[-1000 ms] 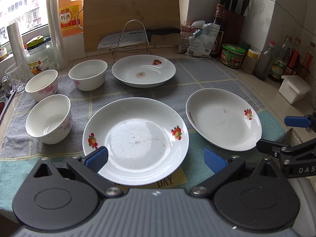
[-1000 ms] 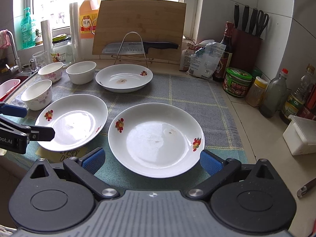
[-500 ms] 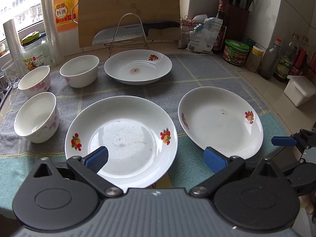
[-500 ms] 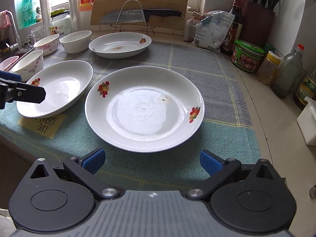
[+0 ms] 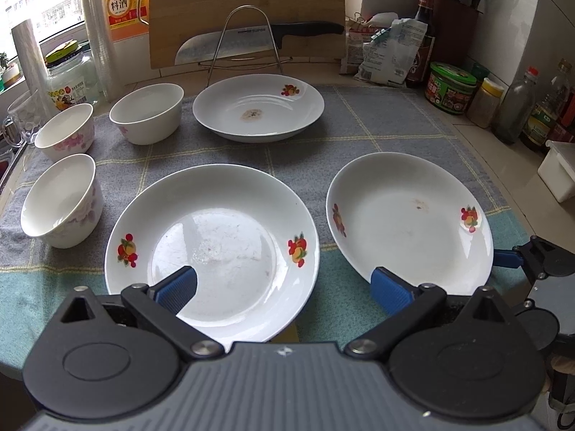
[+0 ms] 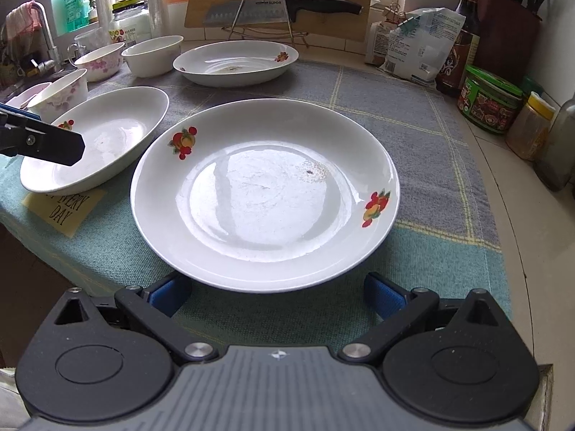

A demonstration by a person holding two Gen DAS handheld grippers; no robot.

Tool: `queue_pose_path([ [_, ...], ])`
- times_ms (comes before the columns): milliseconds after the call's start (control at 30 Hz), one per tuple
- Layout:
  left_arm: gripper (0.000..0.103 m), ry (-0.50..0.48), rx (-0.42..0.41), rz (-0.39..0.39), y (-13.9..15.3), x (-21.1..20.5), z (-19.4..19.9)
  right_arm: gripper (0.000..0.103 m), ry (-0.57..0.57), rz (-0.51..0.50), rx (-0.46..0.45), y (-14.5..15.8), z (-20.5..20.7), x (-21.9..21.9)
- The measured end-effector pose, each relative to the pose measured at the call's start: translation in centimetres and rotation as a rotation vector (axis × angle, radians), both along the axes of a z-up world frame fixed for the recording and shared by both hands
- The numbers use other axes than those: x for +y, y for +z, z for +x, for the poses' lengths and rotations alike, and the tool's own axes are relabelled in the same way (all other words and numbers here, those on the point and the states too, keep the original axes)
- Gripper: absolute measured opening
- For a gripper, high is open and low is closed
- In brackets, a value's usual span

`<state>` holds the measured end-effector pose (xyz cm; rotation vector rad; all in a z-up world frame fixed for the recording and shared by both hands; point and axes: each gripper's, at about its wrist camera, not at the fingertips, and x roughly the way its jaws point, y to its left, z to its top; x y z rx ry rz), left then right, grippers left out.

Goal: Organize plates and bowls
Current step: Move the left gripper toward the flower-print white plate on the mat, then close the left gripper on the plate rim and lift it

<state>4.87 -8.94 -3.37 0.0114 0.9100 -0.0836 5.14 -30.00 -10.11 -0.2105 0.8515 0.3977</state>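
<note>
Moved: both grippers closer to the plates.
Left gripper (image 5: 284, 289): spread, over round white fruit-printed plate (image 5: 212, 251).
Right gripper (image 6: 276, 294): spread, just below second matching plate (image 6: 266, 194); round, no long axis.

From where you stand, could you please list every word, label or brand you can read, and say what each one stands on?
"料酒": label of the orange jug by the window.
"SUPOR": blade of the knife on the wire rack.
"EVERY DAY": yellow patch on the cloth, partly hidden under a plate.
Too small or blurred to read: labels on the green-lidded jar, the dark bottle, the white bag and the glass jar.
</note>
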Motion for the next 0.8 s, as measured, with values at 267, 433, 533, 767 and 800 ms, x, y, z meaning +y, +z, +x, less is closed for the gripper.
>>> queue_pose_path([
  [267,0.102,-0.047,-0.011,0.019,0.3,-1.6,1.5,0.103,0.106,0.035,-0.058,-0.4,0.4,-0.8],
  [433,0.102,-0.107,0.007,-0.005,0.6,-2.8,3.1,0.103,0.129,0.057,-0.09,-0.6,0.1,-1.3],
  [533,0.102,-0.153,0.037,-0.007,0.4,-3.5,4.5,0.103,0.138,0.068,-0.103,-0.7,0.0,-1.4],
  [767,0.102,-0.306,0.054,0.0,-0.1,-5.4,7.0,0.103,0.138,0.088,-0.123,-0.8,-0.6,-1.6],
  [800,0.102,-0.332,0.053,0.016,-0.2,-5.8,7.6,0.103,0.137,0.088,-0.123,-0.8,-0.6,-1.6],
])
